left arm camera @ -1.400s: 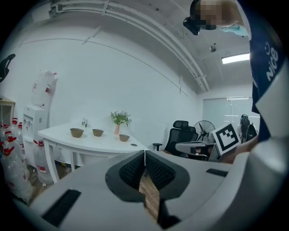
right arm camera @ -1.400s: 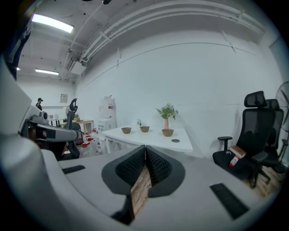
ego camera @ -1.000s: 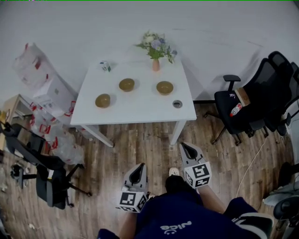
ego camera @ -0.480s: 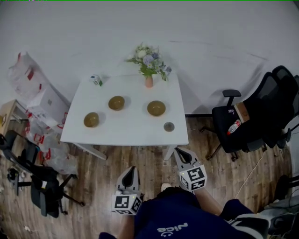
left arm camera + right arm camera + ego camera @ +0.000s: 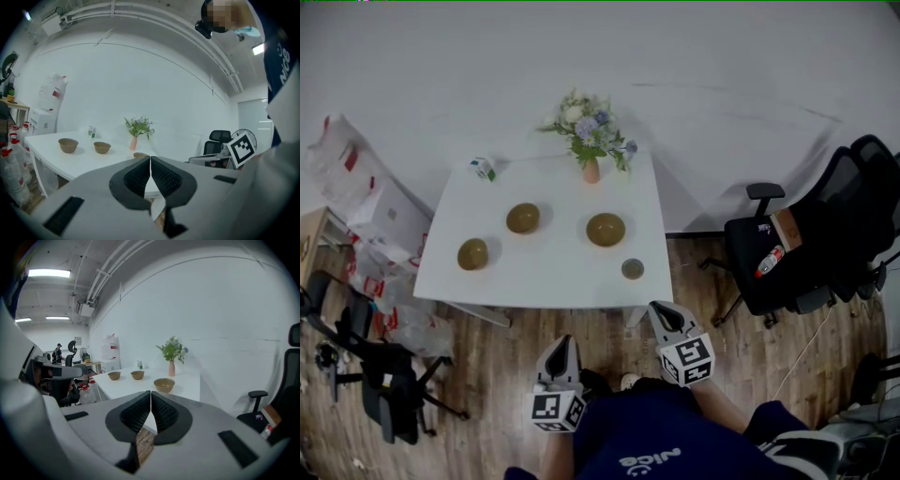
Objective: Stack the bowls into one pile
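Observation:
Three brown bowls stand apart on the white table: the left bowl, the middle bowl and the right bowl. They also show in the left gripper view as the left bowl and middle bowl, and in the right gripper view with the right bowl nearest. My left gripper and right gripper hang over the wooden floor just short of the table's near edge. Both are shut and hold nothing.
A pink vase of flowers stands at the table's back, a small carton at its back left, a small round tin near the front right. Black office chairs stand right, another chair and bags left.
The table and bowls have drawn closer and shifted left in the head view as I stepped toward them. Both grippers moved forward toward the table edge and stayed shut.

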Motion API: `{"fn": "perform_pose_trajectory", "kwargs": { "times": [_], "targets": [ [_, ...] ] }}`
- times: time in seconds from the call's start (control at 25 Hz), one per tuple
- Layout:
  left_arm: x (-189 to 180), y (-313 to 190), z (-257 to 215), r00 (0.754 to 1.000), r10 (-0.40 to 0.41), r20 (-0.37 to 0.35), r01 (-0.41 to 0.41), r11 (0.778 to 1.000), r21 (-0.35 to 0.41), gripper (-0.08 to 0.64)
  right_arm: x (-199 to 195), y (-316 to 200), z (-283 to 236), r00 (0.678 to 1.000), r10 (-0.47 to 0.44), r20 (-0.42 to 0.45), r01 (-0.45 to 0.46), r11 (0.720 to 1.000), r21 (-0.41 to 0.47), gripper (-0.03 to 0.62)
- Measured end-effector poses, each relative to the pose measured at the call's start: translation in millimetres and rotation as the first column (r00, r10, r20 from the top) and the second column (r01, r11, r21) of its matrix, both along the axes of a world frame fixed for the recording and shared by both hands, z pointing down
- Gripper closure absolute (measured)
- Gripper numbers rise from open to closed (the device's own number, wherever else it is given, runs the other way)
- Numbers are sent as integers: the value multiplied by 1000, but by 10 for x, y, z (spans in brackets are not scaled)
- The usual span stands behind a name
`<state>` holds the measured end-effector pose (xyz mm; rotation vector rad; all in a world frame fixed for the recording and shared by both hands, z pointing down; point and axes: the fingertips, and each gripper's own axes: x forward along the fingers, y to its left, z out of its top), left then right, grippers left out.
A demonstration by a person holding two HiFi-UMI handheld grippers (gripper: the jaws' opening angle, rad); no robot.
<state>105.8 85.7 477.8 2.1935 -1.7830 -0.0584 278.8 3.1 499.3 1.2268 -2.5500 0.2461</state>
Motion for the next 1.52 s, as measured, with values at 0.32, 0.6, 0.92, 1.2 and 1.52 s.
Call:
{"fn": "perform_pose_trajectory", "kwargs": {
  "times": [0.32, 0.6, 0.92, 1.2, 1.52],
  "targets": [
    [-324, -381, 171, 1000, 26, 4, -26, 1000, -15, 535, -185, -291, 131, 998, 64, 3, -64, 997, -30, 569],
    [-816, -1088, 136, 996, 94, 9, -94, 996, 0, 535, -540, -842, 54, 989, 144, 5, -144, 989, -22, 569],
    [-1282, -1821, 120, 973, 232, 22, -232, 973, 1, 535, -775, -1366, 97, 946, 325, -1, -324, 944, -55, 568],
    [-1709, -2176, 207, 952, 306, 17, -305, 952, -22, 535, -849, -1665, 154, 891, 454, -21, -454, 888, -67, 563],
    [-1917, -2443, 224, 956, 295, 1, -295, 955, -37, 535, -896, -2025, 193, 887, 459, -47, -461, 880, -116, 460]
  ]
}}
